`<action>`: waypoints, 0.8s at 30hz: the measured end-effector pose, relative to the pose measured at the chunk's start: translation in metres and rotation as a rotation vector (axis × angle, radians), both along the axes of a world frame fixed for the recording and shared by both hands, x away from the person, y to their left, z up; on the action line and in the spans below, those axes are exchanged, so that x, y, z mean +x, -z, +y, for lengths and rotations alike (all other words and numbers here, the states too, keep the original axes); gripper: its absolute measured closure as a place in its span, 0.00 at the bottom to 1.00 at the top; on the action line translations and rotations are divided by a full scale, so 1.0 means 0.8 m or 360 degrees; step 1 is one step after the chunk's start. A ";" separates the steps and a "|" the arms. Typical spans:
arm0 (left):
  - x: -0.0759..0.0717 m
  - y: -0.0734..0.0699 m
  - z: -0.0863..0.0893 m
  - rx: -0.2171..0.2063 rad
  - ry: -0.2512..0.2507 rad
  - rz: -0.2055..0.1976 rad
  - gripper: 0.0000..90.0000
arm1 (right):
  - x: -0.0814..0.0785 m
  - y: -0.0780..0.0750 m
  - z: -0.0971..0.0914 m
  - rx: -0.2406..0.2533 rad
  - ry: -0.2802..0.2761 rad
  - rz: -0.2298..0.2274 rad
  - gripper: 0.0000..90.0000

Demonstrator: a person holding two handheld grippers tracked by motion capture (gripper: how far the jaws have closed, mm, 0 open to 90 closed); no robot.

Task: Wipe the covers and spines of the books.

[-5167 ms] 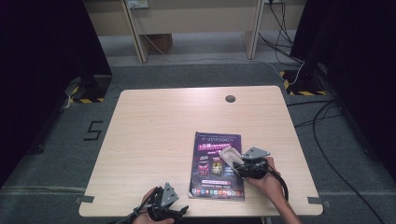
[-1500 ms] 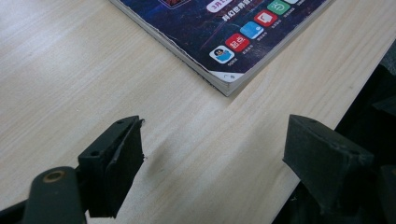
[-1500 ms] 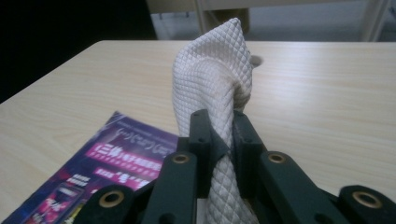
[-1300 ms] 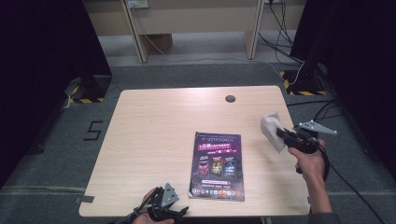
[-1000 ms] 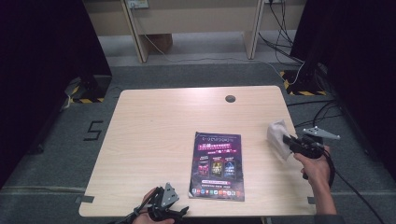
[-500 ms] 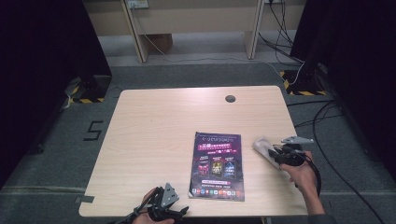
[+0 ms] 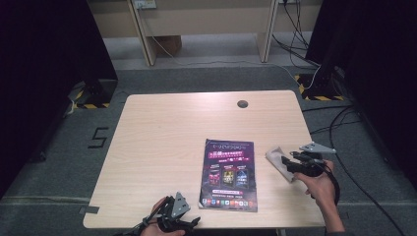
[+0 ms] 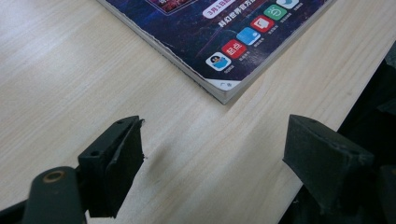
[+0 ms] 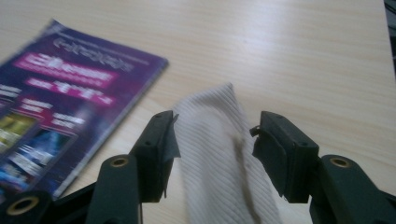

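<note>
Right gripper (image 7: 286, 163) fingers having just been opening, cloth (image 9: 219, 154) lying loose between them on bench (image 7: 167, 132), beside magazine (image 7: 228, 174), left gripper (image 7: 189, 221) resting open

thing: cream ribbed cloth (image 7: 280, 160) | state: crumpled, folded into a strip | pose: flat on the table | place: just beside the purple magazine (image 7: 229, 174), at its 3 o'clock

**Right jaws spring apart, left hand idle**

Right gripper (image 7: 287, 164) sits low at the right side, forearm reaching in from below, its jaws just opening and now standing parted. Left gripper (image 7: 183, 216) rests at the near edge, jaws spread wide.
</note>
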State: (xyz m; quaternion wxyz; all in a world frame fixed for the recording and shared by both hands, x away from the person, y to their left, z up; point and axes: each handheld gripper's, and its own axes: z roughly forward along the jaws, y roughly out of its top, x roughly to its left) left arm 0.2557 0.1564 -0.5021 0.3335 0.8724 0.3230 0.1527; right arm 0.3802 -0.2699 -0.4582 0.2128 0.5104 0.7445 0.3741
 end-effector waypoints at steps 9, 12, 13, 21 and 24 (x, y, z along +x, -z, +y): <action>0.012 -0.004 -0.004 -0.0041 -0.0039 -0.0038 0.22 | -0.005 0.001 0.044 0.0117 -0.0198 0.0033 0.49; 0.025 -0.004 -0.009 -0.0064 -0.0065 -0.0044 0.22 | -0.004 0.010 0.065 0.0121 -0.0271 0.0082 0.48; 0.030 -0.003 -0.011 -0.0072 -0.0073 -0.0042 0.22 | -0.003 0.014 0.072 0.0122 -0.0287 0.0102 0.48; 0.068 -0.001 -0.021 -0.0153 -0.0138 -0.0019 0.22 | 0.011 0.036 0.100 0.0123 -0.0319 0.0203 0.47; 0.088 0.002 -0.027 -0.0172 -0.0162 0.0004 0.22 | 0.017 0.042 0.104 0.0148 -0.0308 0.0227 0.46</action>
